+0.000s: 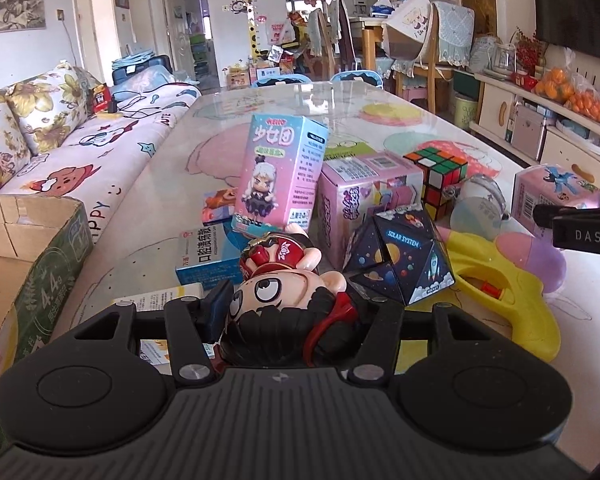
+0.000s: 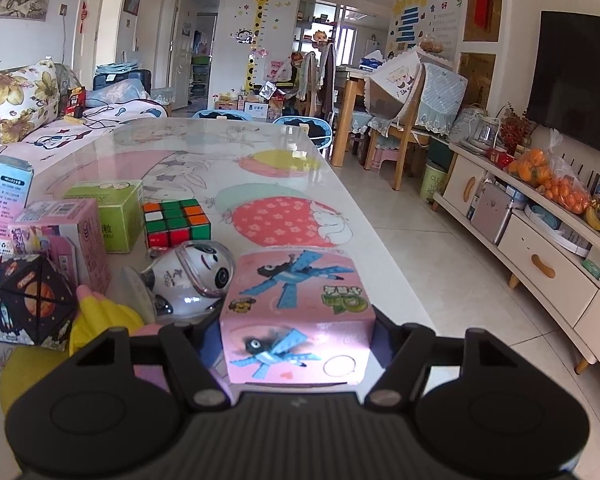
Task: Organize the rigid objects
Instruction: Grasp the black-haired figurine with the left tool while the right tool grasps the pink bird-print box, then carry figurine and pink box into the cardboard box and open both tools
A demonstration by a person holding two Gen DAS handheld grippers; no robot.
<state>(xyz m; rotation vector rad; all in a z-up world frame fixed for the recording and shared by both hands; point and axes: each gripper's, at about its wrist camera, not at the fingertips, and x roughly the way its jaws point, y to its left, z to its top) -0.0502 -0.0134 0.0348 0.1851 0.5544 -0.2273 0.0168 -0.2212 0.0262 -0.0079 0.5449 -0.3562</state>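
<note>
The cartoon figurine [image 1: 288,300] lies head-first between the fingers of the left gripper [image 1: 296,312], which clamp its black-haired head, low over the table [image 1: 160,184] just right of the cardboard box [image 1: 32,256]. The pink box [image 2: 296,316] (blue dragonflies printed on it) sits squarely between the right gripper [image 2: 298,336] fingers, gripped on both sides at the table's near edge. Just left are the panda toy [image 2: 196,276], Rubik's cube [image 2: 176,222] and solar-system puzzle [image 2: 32,300].

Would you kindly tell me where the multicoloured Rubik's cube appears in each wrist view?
Left wrist: the multicoloured Rubik's cube sits right of centre, behind the dark solar-system folding cube.
Right wrist: it sits left of centre, right of the green box.
Shared landmark: the giraffe height chart on the far wall.
</note>
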